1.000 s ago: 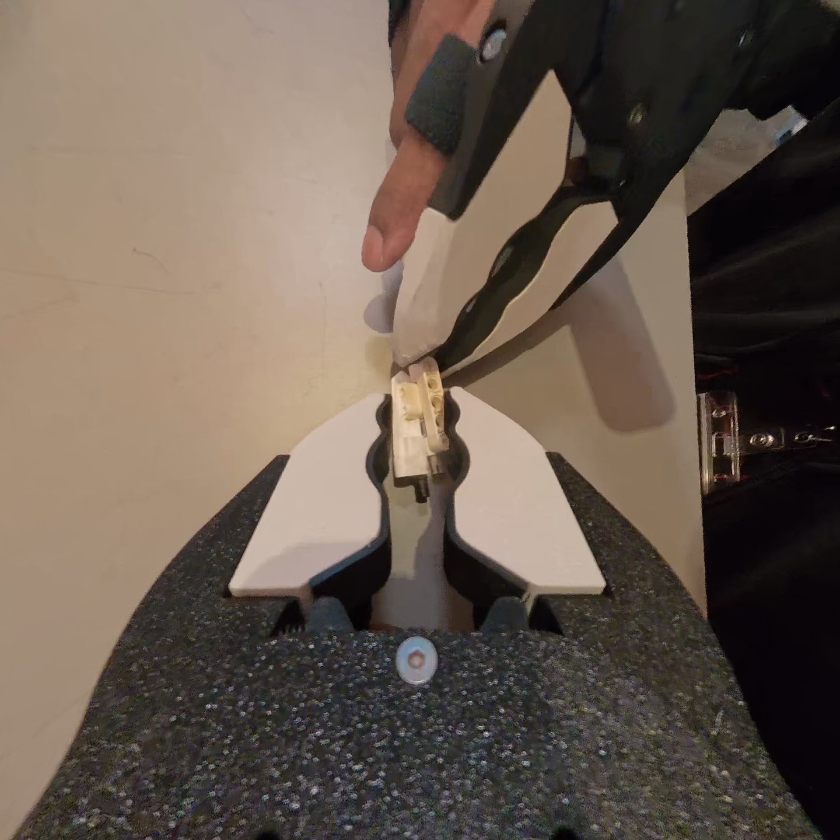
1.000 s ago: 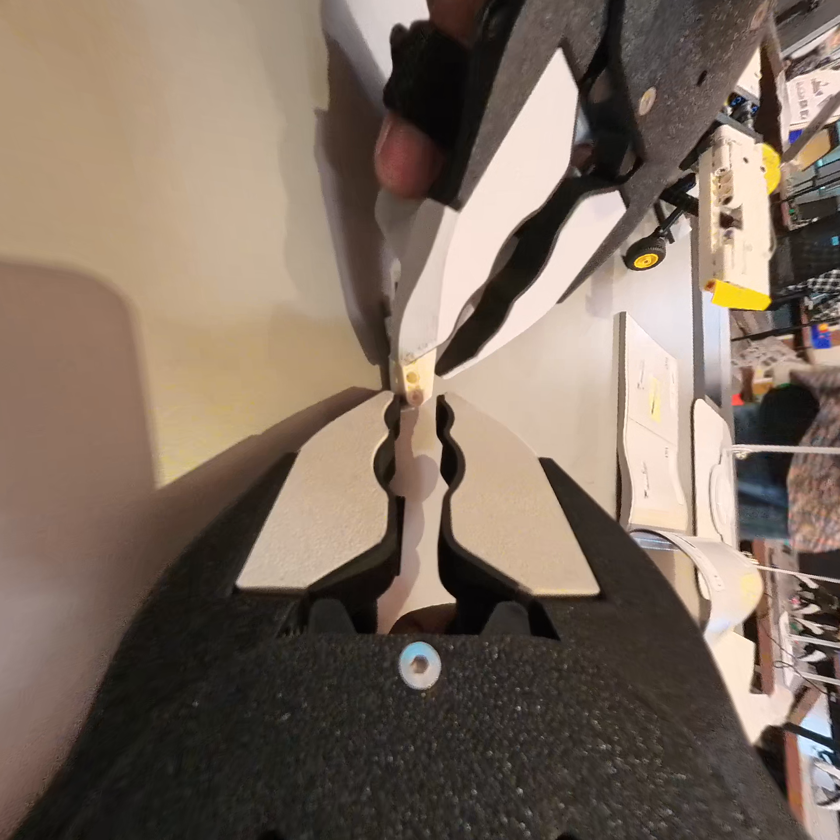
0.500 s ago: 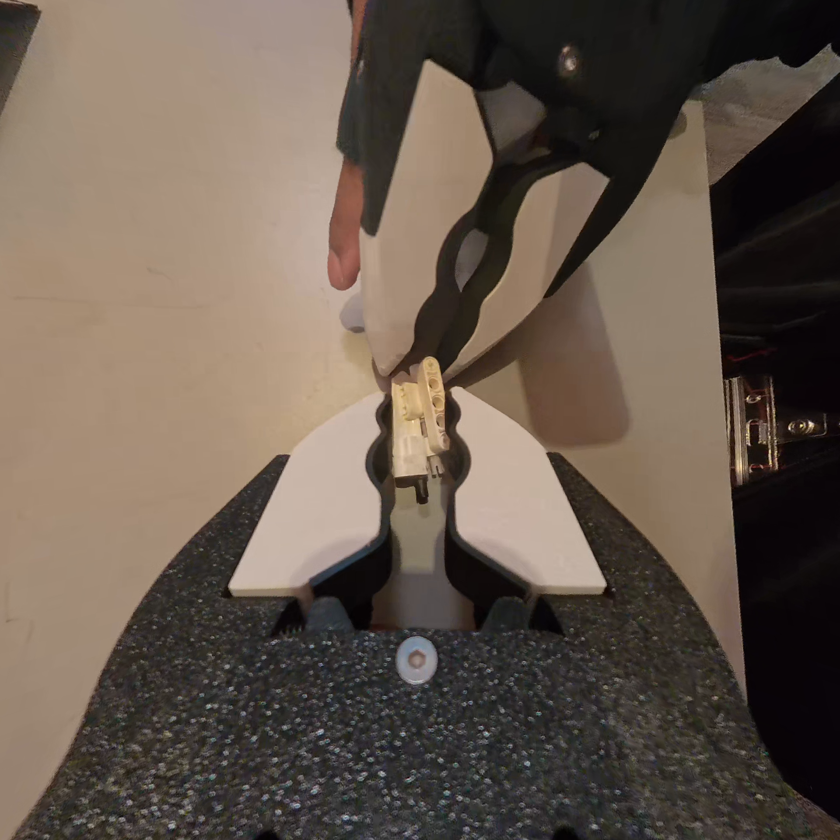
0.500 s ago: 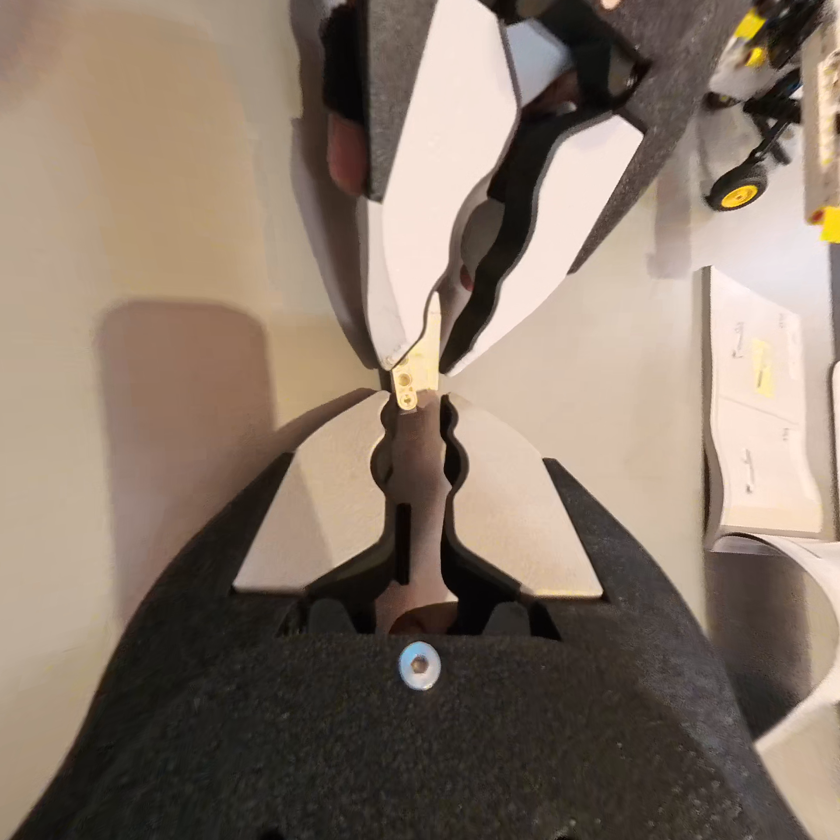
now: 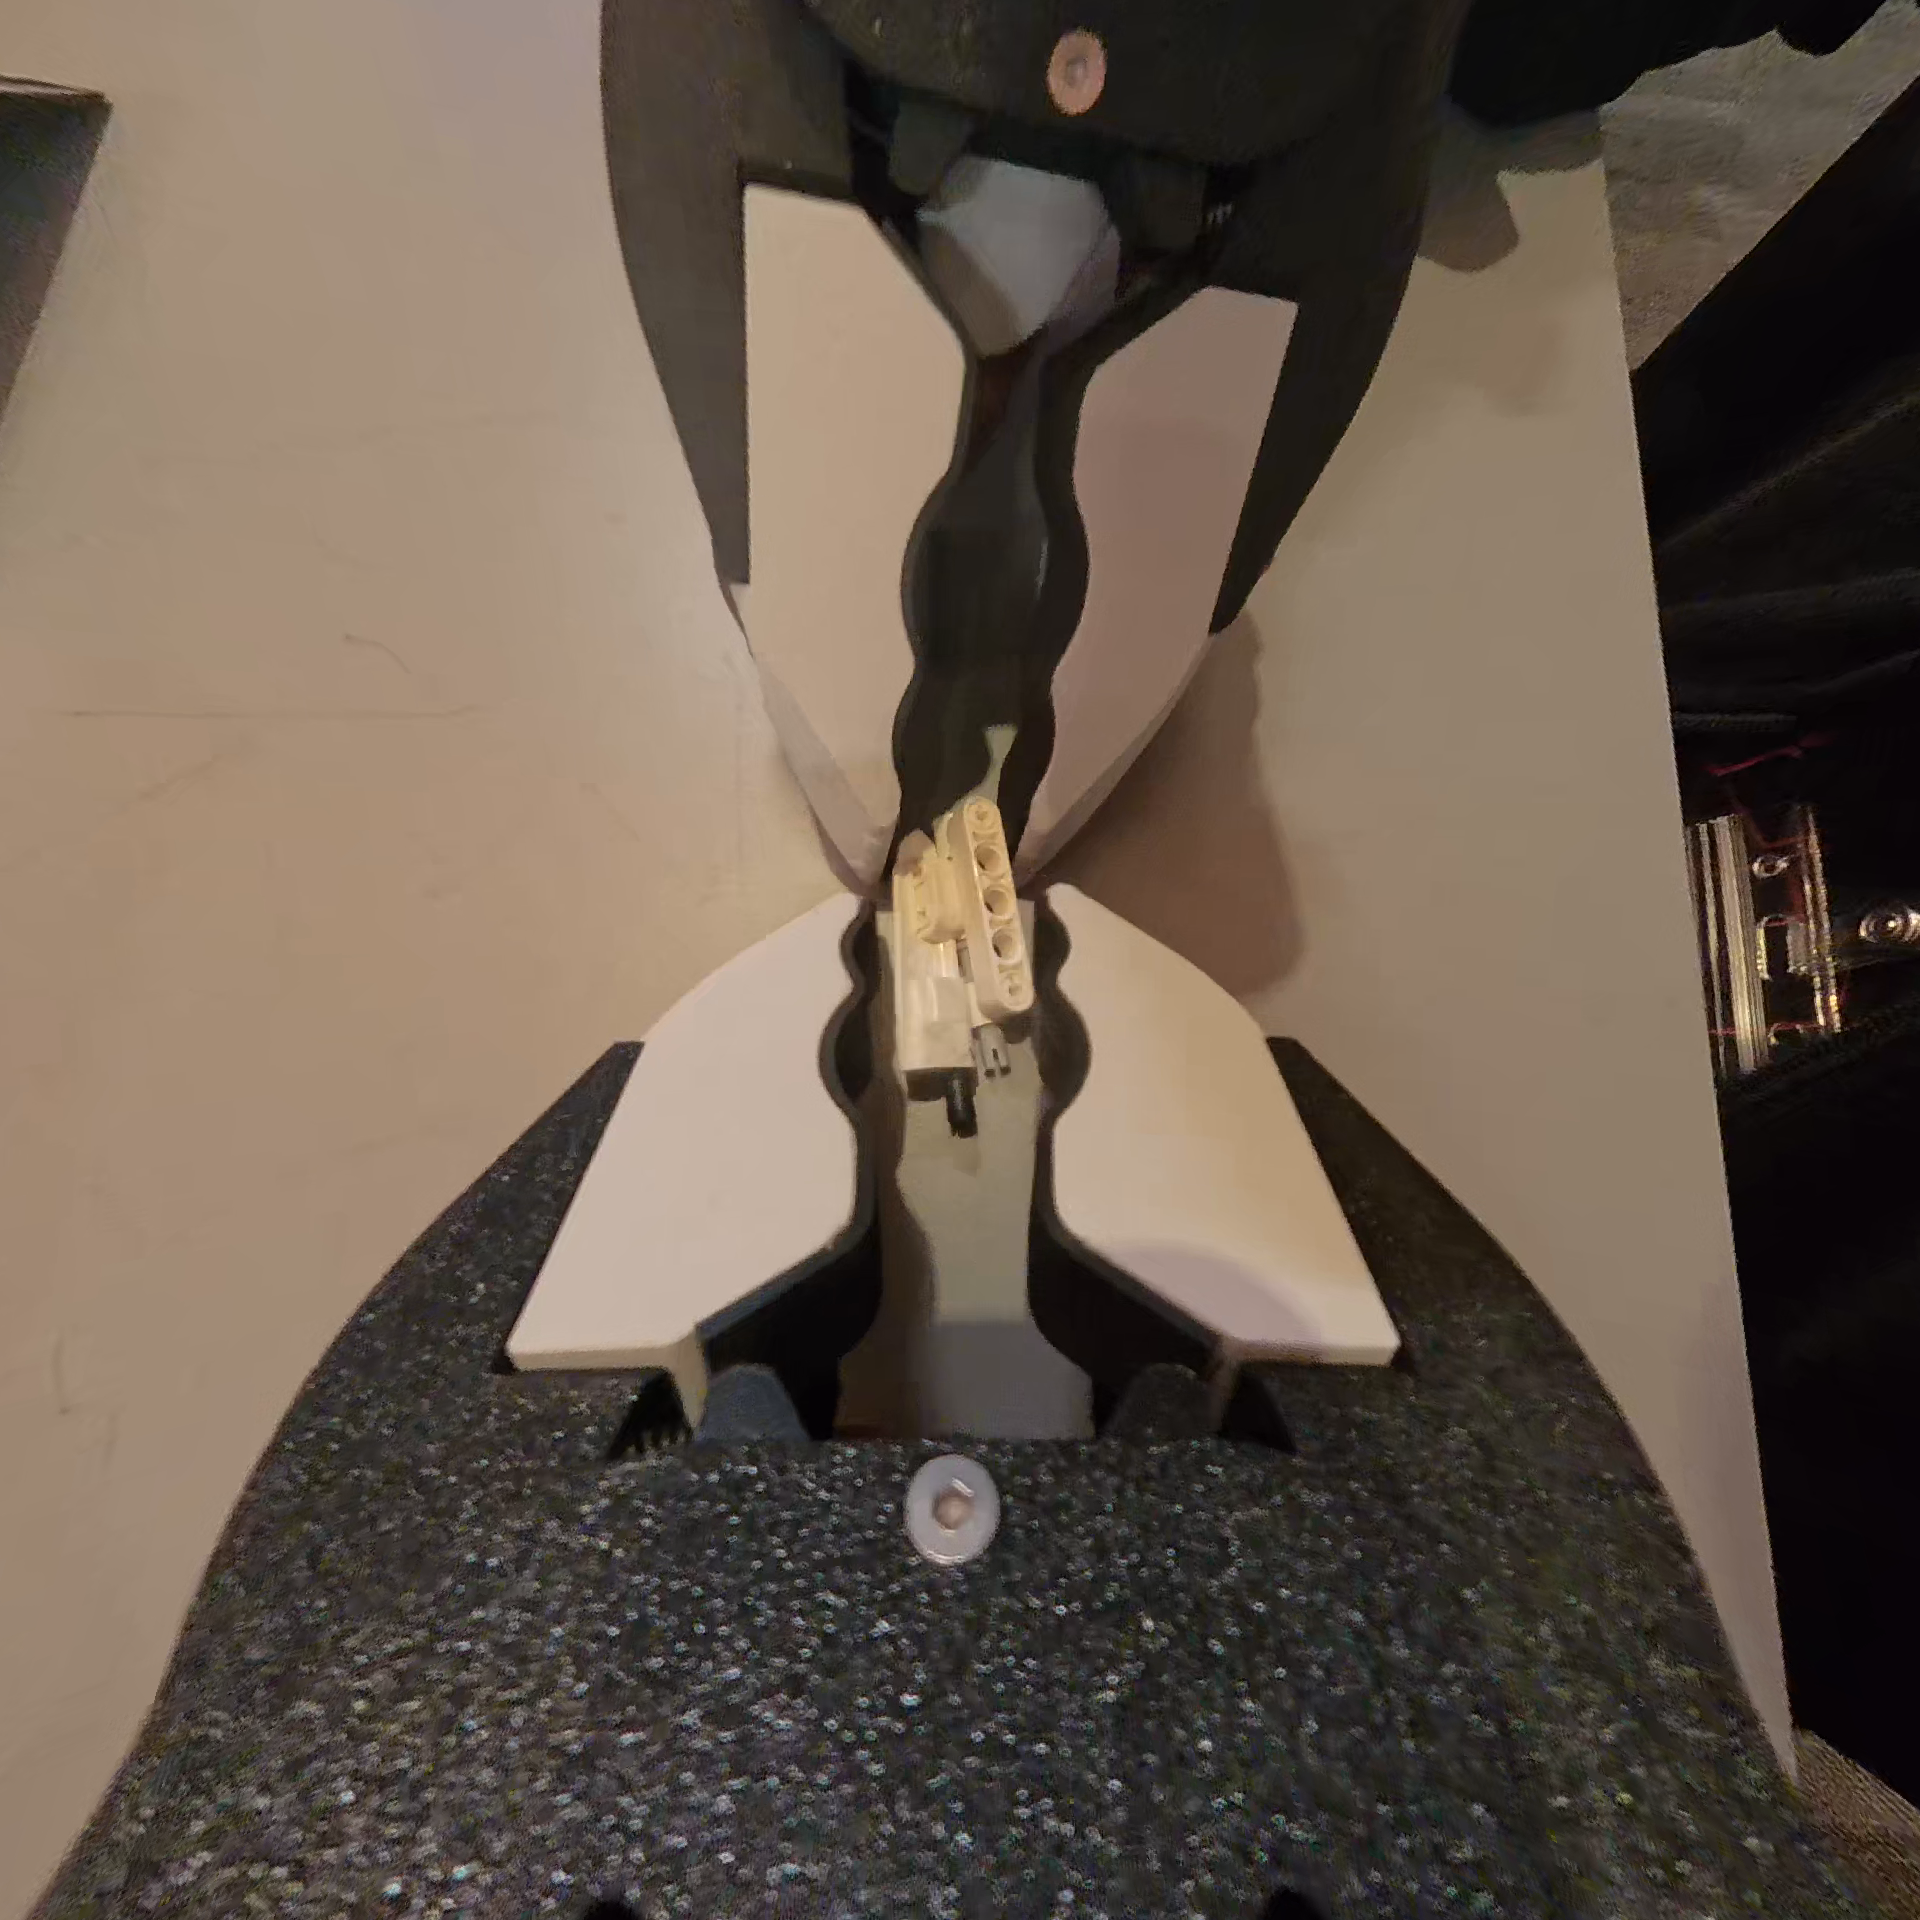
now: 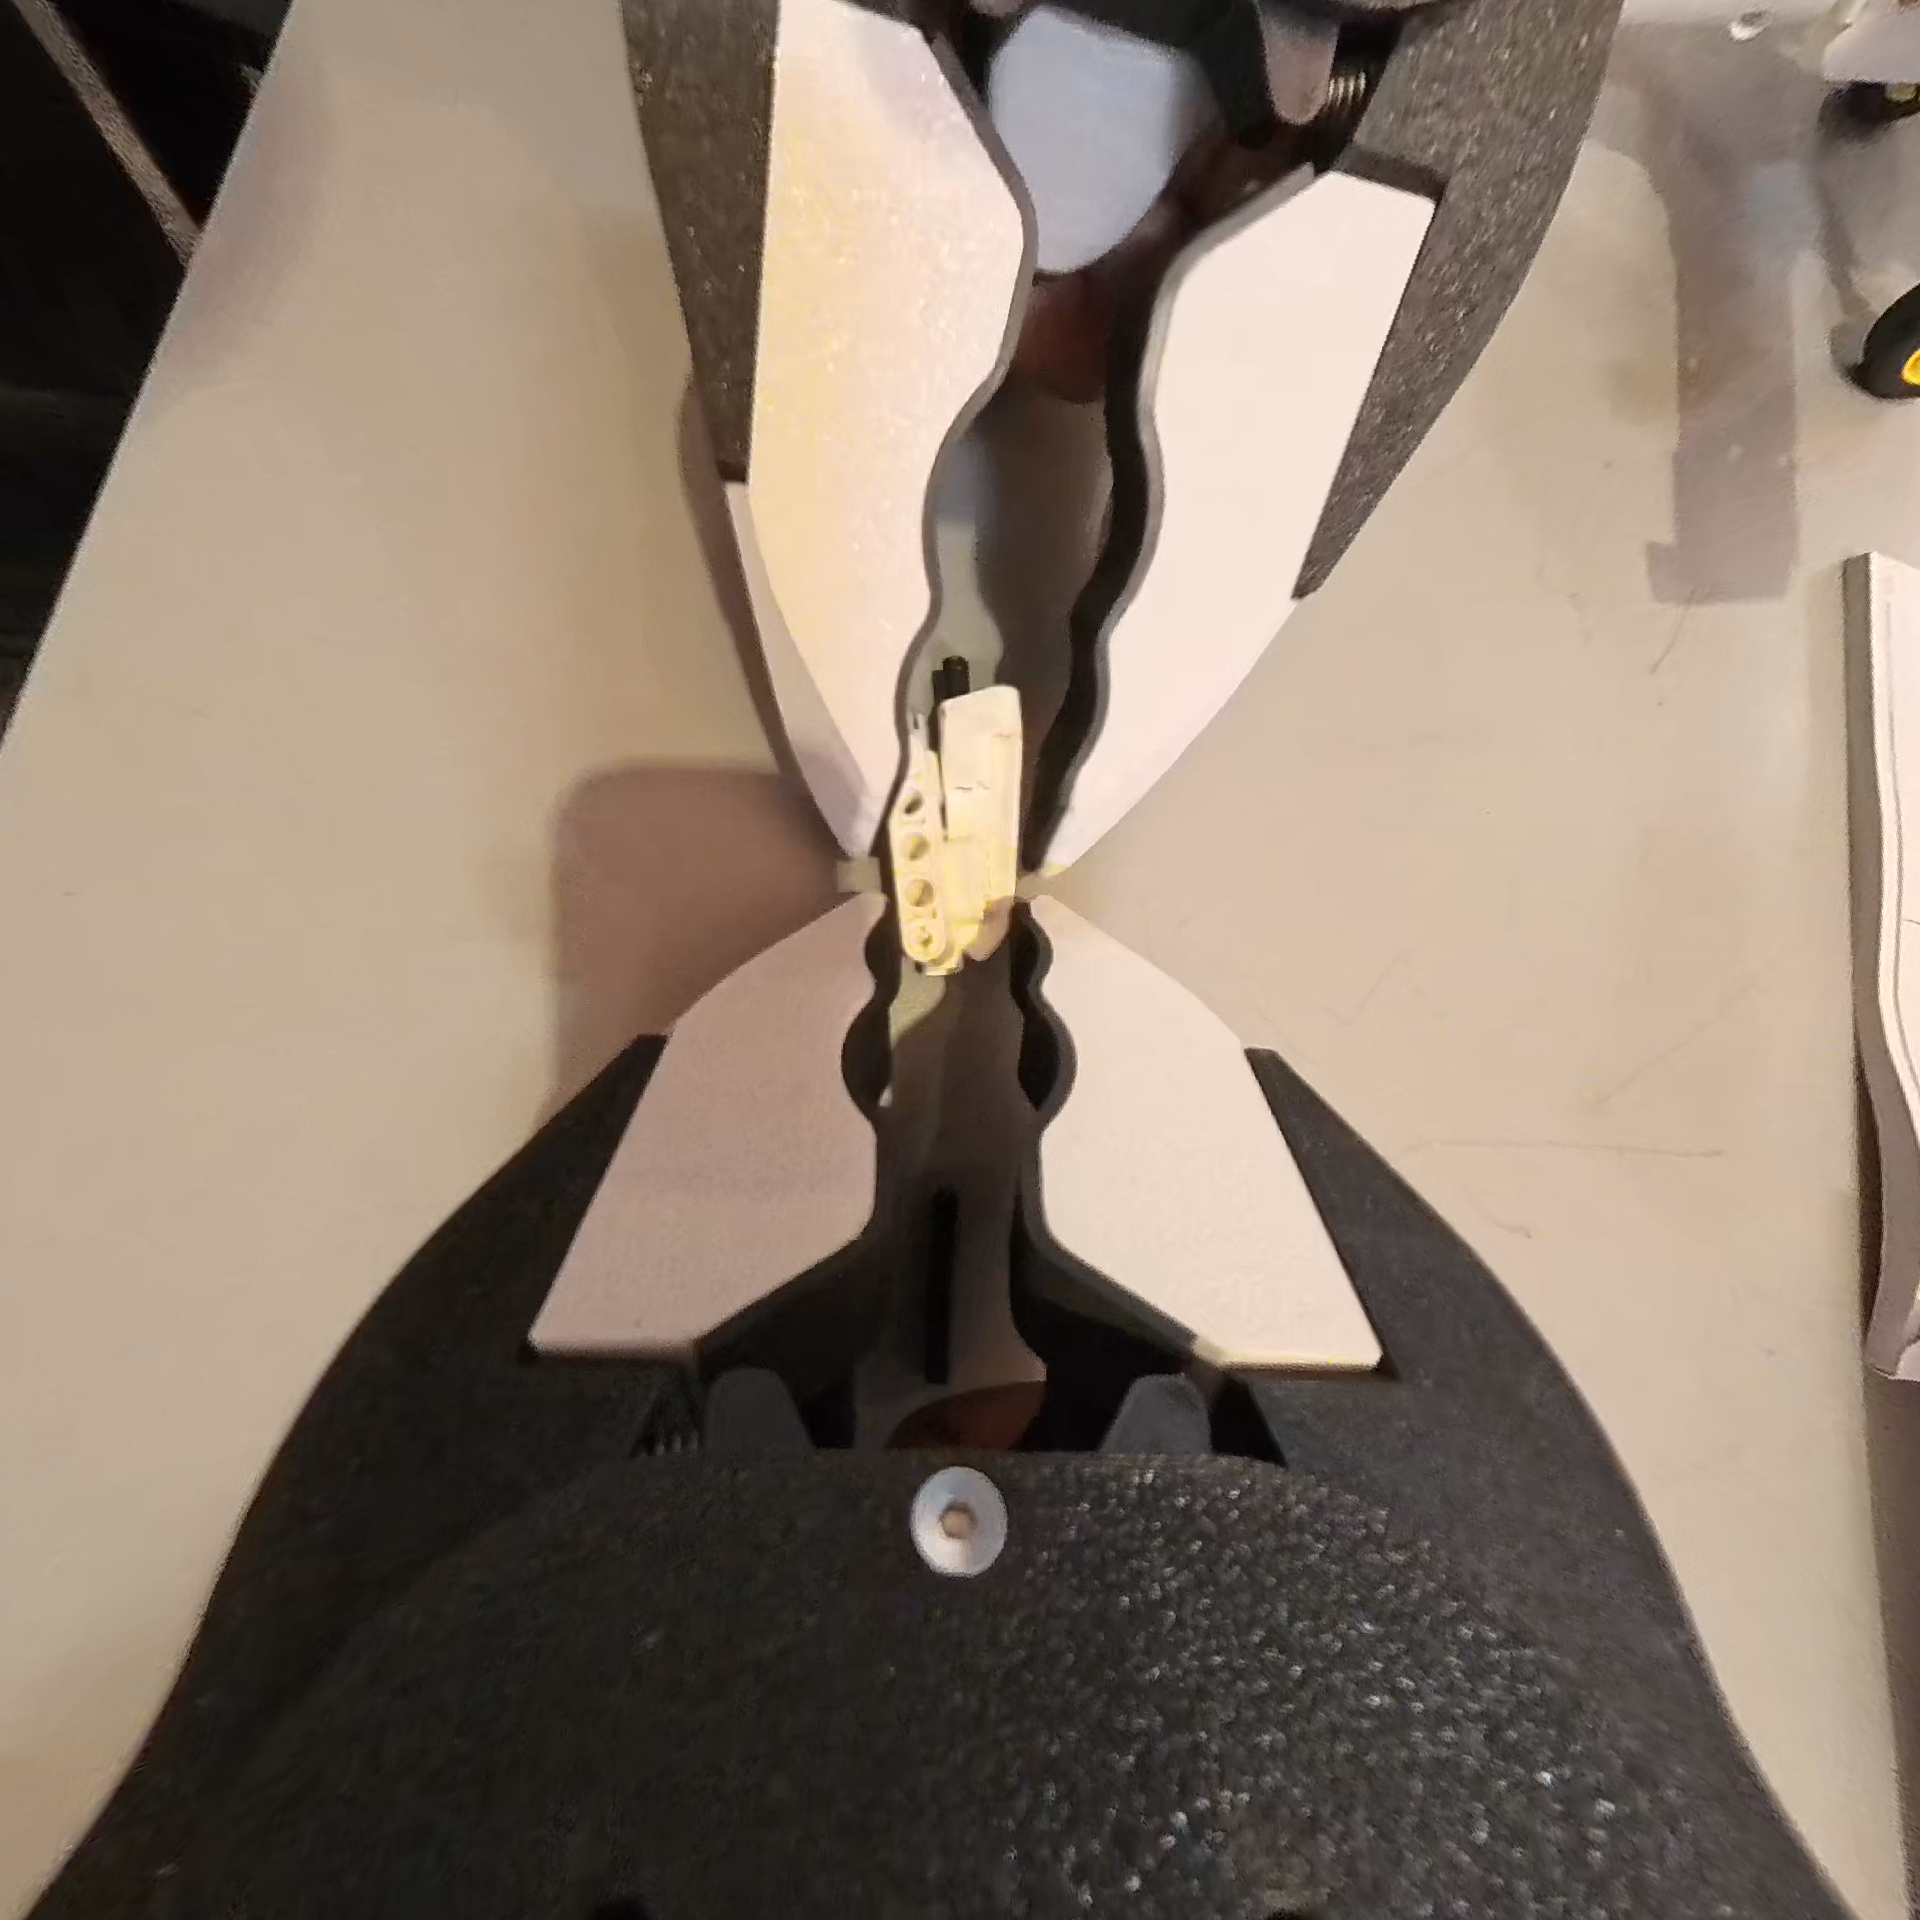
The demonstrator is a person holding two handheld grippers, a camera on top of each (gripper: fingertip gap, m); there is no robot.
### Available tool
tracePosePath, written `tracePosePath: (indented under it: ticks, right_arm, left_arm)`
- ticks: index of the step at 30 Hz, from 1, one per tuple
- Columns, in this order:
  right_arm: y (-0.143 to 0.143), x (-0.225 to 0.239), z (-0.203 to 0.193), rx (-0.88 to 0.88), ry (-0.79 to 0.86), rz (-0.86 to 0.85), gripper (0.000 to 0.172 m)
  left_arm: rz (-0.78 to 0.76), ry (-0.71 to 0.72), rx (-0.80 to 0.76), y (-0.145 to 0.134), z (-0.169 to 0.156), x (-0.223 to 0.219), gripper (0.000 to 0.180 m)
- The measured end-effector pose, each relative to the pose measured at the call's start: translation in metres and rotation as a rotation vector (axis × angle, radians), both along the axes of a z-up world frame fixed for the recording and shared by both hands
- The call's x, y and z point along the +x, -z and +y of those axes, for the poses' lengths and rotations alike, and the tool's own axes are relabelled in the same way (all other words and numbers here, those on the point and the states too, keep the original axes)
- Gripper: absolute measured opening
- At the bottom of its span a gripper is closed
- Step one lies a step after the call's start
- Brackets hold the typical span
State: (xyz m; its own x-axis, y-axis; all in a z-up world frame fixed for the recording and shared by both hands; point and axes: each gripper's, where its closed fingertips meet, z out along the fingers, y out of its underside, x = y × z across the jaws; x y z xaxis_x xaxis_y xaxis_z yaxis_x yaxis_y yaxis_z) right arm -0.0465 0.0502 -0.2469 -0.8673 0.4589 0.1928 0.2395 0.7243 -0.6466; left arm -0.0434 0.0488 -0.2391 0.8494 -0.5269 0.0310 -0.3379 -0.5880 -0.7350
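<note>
**A:** Cream toy-brick assembly (image 5: 961, 956): where is it?

**B:** It is in the air over a pale counter (image 5: 364, 623), well in from the counter edge that runs down the right of the left wrist view. Two claws meet tip to tip, and it bridges them.

**A:** What is it made of?

**B:** There is a cream beam (image 5: 992, 914) with a row of round holes, fixed beside a blockier cream piece. A short black pin (image 5: 956, 1112) sticks out of the end that lies deepest inside the left claw.

**A:** What is the left claw doing?

**B:** The left claw (image 5: 951, 904) has its white fingers on either side of the assembly's longer part. They are parted. A thin strip of background shows between the piece and the dark pad, so this claw is not squeezing it.

**A:** And the right claw?

**B:** The right claw (image 6: 951, 920) faces the left one head-on. Its fingertips close around the other end of the assembly, where the last holes of the beam sit. Both tips appear to touch that end, so this claw is gripping it.

**A:** Is anything else on the counter?

**B:** In the right wrist view, a small black wheel with a yellow hub (image 6: 1886, 353) stands near the counter's far right corner. A white booklet (image 6: 1886, 831) lies along the right edge. Both are well apart from the claws.
</note>
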Motion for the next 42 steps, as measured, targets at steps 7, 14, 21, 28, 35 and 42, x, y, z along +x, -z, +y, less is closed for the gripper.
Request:
tracePosePath:
  ticks: [7,14,21,28,35,42]
  right_arm:
    - [-0.003,-0.006,0.005,0.084,-0.009,0.111,0.02]
    - [-0.023,-0.009,0.001,0.25,-0.144,0.413,0.019]
    - [-0.041,-0.003,-0.008,0.327,-0.284,0.632,0.019]
    - [-0.054,0.006,-0.017,0.421,-0.383,0.769,0.009]
    - [-0.048,-0.005,-0.003,0.494,-0.338,0.791,0.011]
    - [-0.057,-0.018,0.025,0.365,-0.103,0.668,0.022]
  left_arm:
    - [-0.008,-0.031,-0.056,0.004,-0.002,-0.004,0.036]
    - [-0.198,-0.015,-0.11,-0.01,-0.006,-0.001,0.036]
    - [-0.381,0.099,-0.15,-0.022,-0.008,0.006,0.036]
    - [-0.487,0.237,-0.194,-0.034,-0.011,0.02,0.031]
    - [-0.455,0.123,-0.121,-0.026,0.005,0.008,0.027]
    - [-0.381,0.047,0.031,-0.033,0.015,-0.002,0.027]
